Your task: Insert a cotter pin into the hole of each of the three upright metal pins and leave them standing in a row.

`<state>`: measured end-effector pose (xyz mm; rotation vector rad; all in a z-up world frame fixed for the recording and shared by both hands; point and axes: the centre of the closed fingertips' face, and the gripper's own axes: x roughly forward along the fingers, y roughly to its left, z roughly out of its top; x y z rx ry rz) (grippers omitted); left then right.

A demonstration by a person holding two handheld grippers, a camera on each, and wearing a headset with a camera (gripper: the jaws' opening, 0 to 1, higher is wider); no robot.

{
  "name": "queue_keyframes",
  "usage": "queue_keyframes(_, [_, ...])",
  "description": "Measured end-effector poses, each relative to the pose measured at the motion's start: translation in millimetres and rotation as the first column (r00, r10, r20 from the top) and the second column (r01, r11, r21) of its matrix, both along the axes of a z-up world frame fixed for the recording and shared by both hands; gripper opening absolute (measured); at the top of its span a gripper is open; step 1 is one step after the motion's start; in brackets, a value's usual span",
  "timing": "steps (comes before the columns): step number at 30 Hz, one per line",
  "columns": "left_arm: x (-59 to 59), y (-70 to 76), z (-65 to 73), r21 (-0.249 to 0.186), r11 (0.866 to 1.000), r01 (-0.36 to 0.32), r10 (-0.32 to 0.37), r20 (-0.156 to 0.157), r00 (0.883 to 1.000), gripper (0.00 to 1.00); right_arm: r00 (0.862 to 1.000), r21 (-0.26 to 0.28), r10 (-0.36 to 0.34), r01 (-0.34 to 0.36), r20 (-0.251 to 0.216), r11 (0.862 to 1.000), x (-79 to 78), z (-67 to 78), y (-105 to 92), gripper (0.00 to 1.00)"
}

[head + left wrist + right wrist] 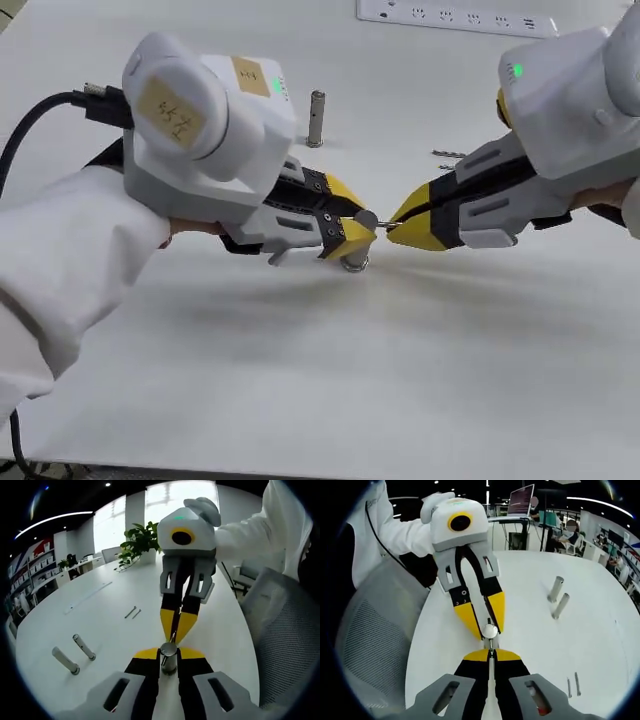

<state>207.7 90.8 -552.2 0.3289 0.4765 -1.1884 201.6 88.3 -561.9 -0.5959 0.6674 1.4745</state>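
Both units are white and grey with black arms and yellow tips. The left gripper (352, 228) has a black cable (30, 125) out the back, a tan handwritten sticker (168, 110) and small screws (320, 186). The right gripper (398, 224) has a green light (518, 71). White sleeve (70, 240), pretty baggy.

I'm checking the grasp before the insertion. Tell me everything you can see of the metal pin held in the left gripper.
The metal pin is a short silvery cylinder with a rounded top and a slightly wider base, and it looks like polished steel. It stands upright, its foot seemingly on the white table, clamped across its shaft by the yellow jaws of the left gripper. The right gripper holds a thin cotter pin against its upper part. Whether the tip has entered the hole cannot be told.
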Motion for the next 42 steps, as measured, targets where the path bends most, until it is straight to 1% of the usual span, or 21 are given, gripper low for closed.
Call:
queue_keyframes(5, [0.4,0.4,-0.3,-0.003,1.000,-0.005,0.005,-0.004,1.000,0.10,1.000,-0.004,0.007,-0.007,0.018,1.000,-0.6,-1.5,4.2,0.00])
queue_keyframes(8, [-0.2,1.0,-0.4,-0.002,1.000,-0.006,0.006,-0.004,1.000,0.10,0.998,-0.015,0.036,-0.035,0.046,0.999,-1.4,-2.6,5.2,0.00])
queue_keyframes(11, [-0.9,1.7,-0.2,-0.001,1.000,-0.006,0.006,-0.005,1.000,0.10,0.998,-0.025,0.024,-0.023,0.052,0.999,0.5,-5.1,5.2,0.00])
queue_keyframes(12, [-1.3,1.8,-0.2,-0.001,1.000,-0.006,0.006,-0.005,1.000,0.10,0.998,-0.027,0.010,-0.008,0.056,1.000,2.5,-5.3,4.5,0.02])
queue_keyframes(14, [-1.8,2.2,0.0,0.000,1.000,-0.006,0.006,-0.004,1.000,0.10,0.999,-0.032,0.005,-0.003,0.052,0.999,3.5,-5.0,1.6,0.07])
queue_keyframes(19, [-2.8,2.8,0.3,0.001,1.000,-0.005,0.005,-0.004,1.000,0.10,0.998,-0.046,-0.017,0.020,0.065,0.999,6.1,-3.3,-10.4,0.12])
queue_keyframes(21, [-3.2,2.8,0.5,0.002,1.000,-0.004,0.004,-0.003,1.000,0.10,0.998,-0.042,-0.026,0.029,0.058,0.999,6.0,-1.7,-13.3,0.11])
queue_keyframes(25, [-3.7,2.7,0.6,0.003,1.000,-0.003,0.003,-0.002,1.000,0.10,0.998,-0.021,-0.045,0.046,0.044,0.999,4.3,0.7,-13.2,0.03])
queue_keyframes(28, [-3.9,2.4,0.5,0.003,1.000,-0.005,0.005,-0.001,1.000,0.10,0.998,-0.017,-0.049,0.050,0.044,0.999,5.1,-1.0,-10.2,0.02])
queue_keyframes(32, [-4.2,2.3,0.5,0.004,1.000,-0.006,0.006,0.001,1.000,0.10,0.998,-0.001,-0.051,0.051,0.038,0.999,2.0,1.2,-2.6,0.01])
queue_keyframes(33, [-4.2,2.3,0.6,0.004,1.000,-0.006,0.006,0.001,1.000,0.10,0.998,0.000,-0.049,0.049,0.036,0.999,0.9,0.8,-4.1,0.00])
queue_keyframes(35, [-3.9,2.5,0.5,-0.001,1.000,-0.013,0.013,-0.007,1.000,0.10,0.999,0.005,-0.038,0.038,0.033,0.999,0.0,0.0,-1.0,0.00])
queue_keyframes(37, [-3.6,2.5,0.6,-0.002,1.000,-0.013,0.013,-0.003,1.000,0.10,0.999,-0.007,-0.029,0.030,0.041,1.000,-0.3,-2.4,0.3,0.00])
queue_keyframes(40, [-3.6,2.3,0.6,-0.001,1.000,-0.014,0.014,-0.003,1.000,0.10,0.999,-0.009,-0.032,0.032,0.033,0.999,-1.4,-3.6,4.9,0.00])
queue_keyframes(42, [-3.4,2.1,0.6,-0.001,1.000,-0.014,0.014,-0.005,1.000,0.10,0.999,-0.009,-0.034,0.034,0.031,0.999,-1.0,-3.2,4.1,0.00])
